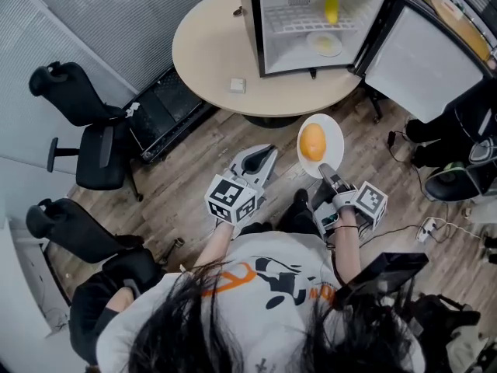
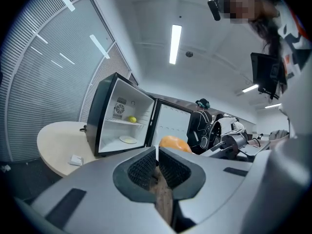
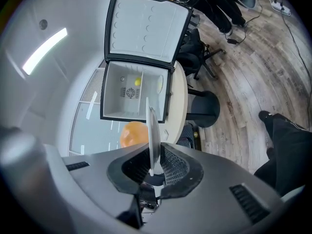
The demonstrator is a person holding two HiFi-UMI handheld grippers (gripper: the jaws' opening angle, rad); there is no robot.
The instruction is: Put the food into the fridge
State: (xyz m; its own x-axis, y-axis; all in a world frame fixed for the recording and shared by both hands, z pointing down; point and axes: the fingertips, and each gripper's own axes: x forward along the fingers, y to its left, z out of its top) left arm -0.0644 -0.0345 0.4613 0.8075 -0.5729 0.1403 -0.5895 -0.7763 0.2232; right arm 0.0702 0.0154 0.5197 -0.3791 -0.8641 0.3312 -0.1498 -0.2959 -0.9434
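Note:
A round orange food lies on a white plate held level above the wooden floor. My right gripper is shut on the plate's near rim, and in the right gripper view the rim stands edge-on between the pads with the orange food beside it. My left gripper hovers just left of the plate, shut and empty, apart from it. The small fridge stands open on the round table. A yellow fruit sits on its shelf and a plate on its floor.
The fridge door swings out to the right. A small white object lies on the table. Two black office chairs stand at the left. Cables and a power strip lie on the floor at the right.

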